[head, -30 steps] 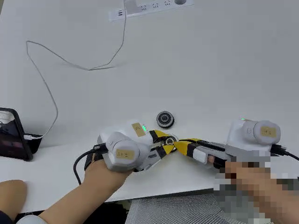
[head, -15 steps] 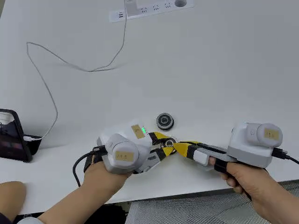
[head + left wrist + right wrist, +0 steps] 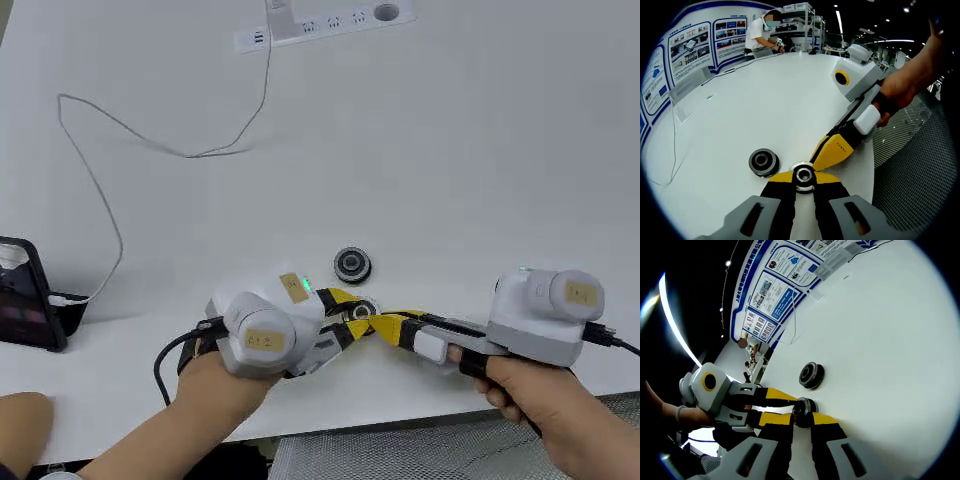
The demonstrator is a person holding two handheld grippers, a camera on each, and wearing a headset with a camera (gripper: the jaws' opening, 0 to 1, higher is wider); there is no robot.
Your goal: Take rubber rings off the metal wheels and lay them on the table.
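A small metal wheel with a black rubber ring (image 3: 362, 311) is held just above the white table (image 3: 450, 150) near its front edge. My left gripper (image 3: 352, 312) is shut on it from the left; in the left gripper view the wheel (image 3: 804, 176) sits between the yellow tips. My right gripper (image 3: 376, 322) comes in from the right and is shut on the same wheel (image 3: 802, 412). A second wheel with its black ring (image 3: 352, 265) lies flat on the table just beyond, also seen as the loose wheel (image 3: 763, 162) (image 3: 811, 375).
A phone on a stand (image 3: 25, 300) sits at the left edge, its thin cable (image 3: 100, 180) looping back to a power strip (image 3: 320, 18) at the far edge. The table's front edge runs just under both hands.
Both grippers stay clamped on the same wheel. The right hand has sunk a little lower. The rest of the shift is the head camera's.
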